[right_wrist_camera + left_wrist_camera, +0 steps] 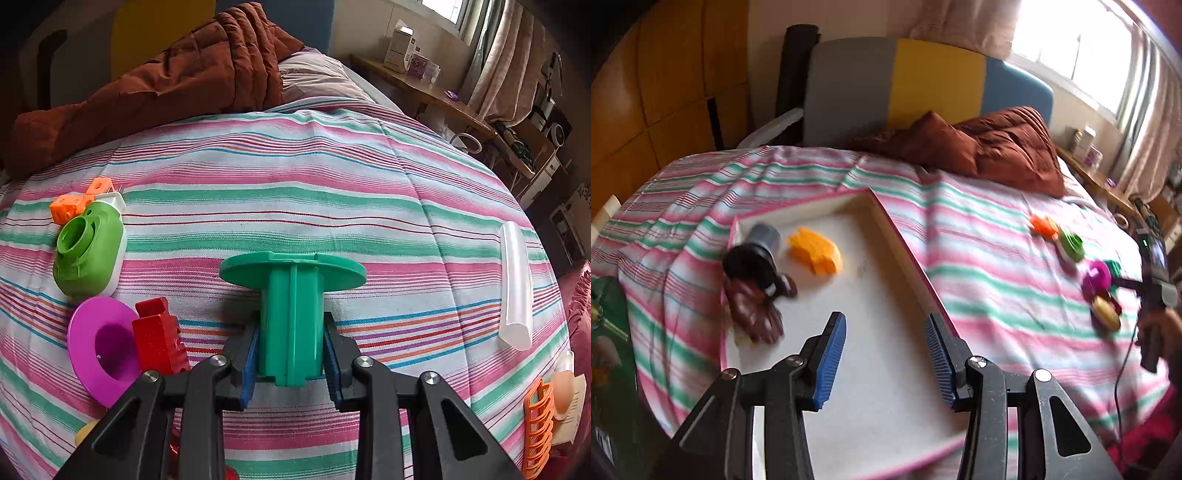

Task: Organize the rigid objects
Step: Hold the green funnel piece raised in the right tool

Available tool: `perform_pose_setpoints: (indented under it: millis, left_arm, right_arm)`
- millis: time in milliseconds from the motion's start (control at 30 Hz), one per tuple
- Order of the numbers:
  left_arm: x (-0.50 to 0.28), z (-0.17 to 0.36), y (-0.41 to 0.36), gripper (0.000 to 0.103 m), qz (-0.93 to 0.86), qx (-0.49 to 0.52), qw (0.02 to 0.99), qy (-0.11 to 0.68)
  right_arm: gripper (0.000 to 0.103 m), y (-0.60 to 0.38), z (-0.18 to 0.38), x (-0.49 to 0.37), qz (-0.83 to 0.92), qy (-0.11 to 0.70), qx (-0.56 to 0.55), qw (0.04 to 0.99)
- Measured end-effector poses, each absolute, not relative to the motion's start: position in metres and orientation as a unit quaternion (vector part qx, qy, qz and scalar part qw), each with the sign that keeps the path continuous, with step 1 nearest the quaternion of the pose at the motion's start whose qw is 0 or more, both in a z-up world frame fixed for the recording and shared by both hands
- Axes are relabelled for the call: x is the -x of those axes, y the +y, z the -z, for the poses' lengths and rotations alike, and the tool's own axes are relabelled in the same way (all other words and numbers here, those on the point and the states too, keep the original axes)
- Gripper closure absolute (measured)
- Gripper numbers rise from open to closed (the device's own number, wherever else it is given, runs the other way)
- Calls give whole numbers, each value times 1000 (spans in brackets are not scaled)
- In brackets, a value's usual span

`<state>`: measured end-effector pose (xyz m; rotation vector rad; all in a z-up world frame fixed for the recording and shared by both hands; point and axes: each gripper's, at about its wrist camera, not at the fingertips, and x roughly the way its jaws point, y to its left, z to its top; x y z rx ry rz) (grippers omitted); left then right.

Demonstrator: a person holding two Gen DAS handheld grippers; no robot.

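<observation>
My left gripper (885,334) is open and empty above a white tray (886,258) on the striped bed. The tray holds a yellow toy (815,250), a dark cylinder (757,254) and a brown figure (755,306). My right gripper (291,347) is shut on the stem of a green spool (291,295), its disc end pointing away. Beside it lie a magenta spool (103,343), a red block (159,338), a green-and-white dispenser (90,251) and an orange piece (77,201). The right gripper also shows at the right edge of the left wrist view (1123,282).
A brown quilt (990,144) lies at the head of the bed. A clear tube (515,288) and an orange grid piece (539,424) lie on the bed's right side. A wooden shelf (424,92) with boxes runs along the wall under the window.
</observation>
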<state>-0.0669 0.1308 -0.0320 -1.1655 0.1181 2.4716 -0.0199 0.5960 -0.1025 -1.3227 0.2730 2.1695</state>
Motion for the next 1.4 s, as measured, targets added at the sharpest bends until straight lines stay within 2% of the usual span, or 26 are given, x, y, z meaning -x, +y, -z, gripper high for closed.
perform_pose_setpoints:
  millis: [367,567,1067,1400]
  left_arm:
    - [32,40,140,56,-878,425,211,69]
    - [29,43,135,55,-872,438,211,55]
    - [19,47,117,53,-877,440,187,53]
    - [18,52,101,53,-877,447,171,48]
  right_arm:
    - [74,592,102,20,-814,82,496,290]
    - [74,592,102,20,-815,82,495,289]
    - [74,602,98,18,-808,129,493,294]
    - [74,619,86,3,-802,160,464,340]
